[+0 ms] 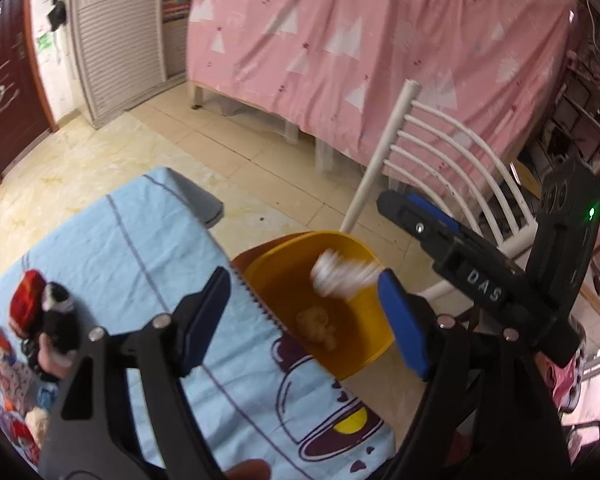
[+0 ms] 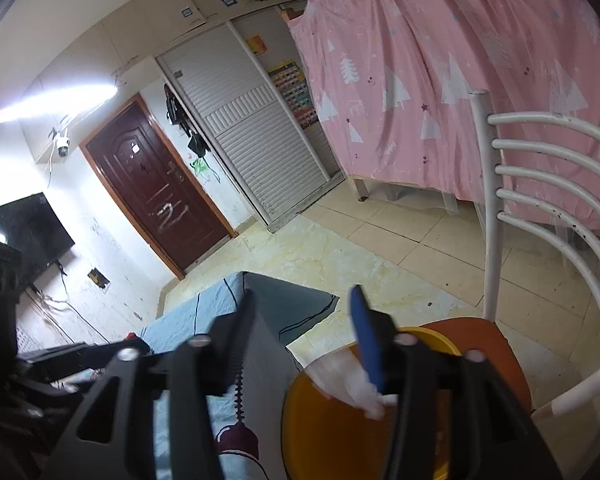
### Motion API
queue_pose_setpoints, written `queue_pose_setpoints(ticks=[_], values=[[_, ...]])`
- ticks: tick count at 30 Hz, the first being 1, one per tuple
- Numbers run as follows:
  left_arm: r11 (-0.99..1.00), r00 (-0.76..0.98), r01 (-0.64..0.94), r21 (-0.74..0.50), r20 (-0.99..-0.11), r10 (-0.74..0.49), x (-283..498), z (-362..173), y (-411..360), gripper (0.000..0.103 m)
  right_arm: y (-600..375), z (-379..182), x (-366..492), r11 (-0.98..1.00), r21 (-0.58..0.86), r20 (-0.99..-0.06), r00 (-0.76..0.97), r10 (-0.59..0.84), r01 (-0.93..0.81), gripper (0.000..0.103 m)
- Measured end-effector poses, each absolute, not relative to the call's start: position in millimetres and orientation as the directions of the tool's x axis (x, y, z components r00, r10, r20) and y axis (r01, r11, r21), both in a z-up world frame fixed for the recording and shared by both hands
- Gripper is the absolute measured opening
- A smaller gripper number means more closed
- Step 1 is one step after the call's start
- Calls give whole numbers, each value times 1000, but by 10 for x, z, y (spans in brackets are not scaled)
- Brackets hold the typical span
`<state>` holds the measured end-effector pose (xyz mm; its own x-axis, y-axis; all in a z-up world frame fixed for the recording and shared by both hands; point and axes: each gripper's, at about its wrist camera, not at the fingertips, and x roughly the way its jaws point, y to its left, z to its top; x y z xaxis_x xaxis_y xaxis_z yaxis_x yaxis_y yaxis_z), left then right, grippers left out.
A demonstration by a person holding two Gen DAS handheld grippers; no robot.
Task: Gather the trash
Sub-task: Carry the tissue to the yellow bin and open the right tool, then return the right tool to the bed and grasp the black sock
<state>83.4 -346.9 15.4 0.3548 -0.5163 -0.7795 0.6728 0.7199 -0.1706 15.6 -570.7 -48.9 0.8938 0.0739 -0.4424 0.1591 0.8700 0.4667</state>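
**A:** Where was the trash at that moment?

**B:** A crumpled white tissue (image 1: 342, 278) was over the mouth of the yellow bin (image 1: 352, 360), blurred in the left wrist view. It lay close to the blue pad of the left claw (image 1: 306, 322), but I could not tell whether it touched that pad. Deeper in the bin sat a tan crumpled wad (image 1: 318, 326).

**A:** And the left claw itself?

**B:** Its jaws stood well apart, with the bin's opening seen between them. Nothing was pinched.

**A:** What about the right claw?

**B:** In the left wrist view the right claw (image 1: 396, 204) reached in from the right, above the bin and in front of the white chair (image 1: 452, 148). From its own camera the right claw (image 2: 304, 320) had its jaws parted too. The white tissue (image 2: 348, 380) lay against the lower part of the blue pad, over the bin's rim (image 2: 296, 396), but the pads did not press on it from both sides.

**A:** Where did the bin stand?

**B:** On the orange seat (image 2: 496, 344) of the white chair, just beside the edge of the tabletop, which was covered with a light blue cloth (image 1: 140, 240).

**A:** Anything else on the tabletop?

**B:** At the left edge lay a red and black bundle (image 1: 46, 312) and some printed packets (image 1: 8, 372), well apart from the bin. Behind everything hung a pink sheet (image 1: 380, 40) with white trees.
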Motion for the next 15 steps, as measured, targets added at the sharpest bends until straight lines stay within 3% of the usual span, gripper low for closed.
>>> queue_pose_setpoints(ticks=[15], values=[[827,493,537,-165,-734,-467,831,440,-2647,77,-5236,-325,215,902,428,-411,900,145,51,61]])
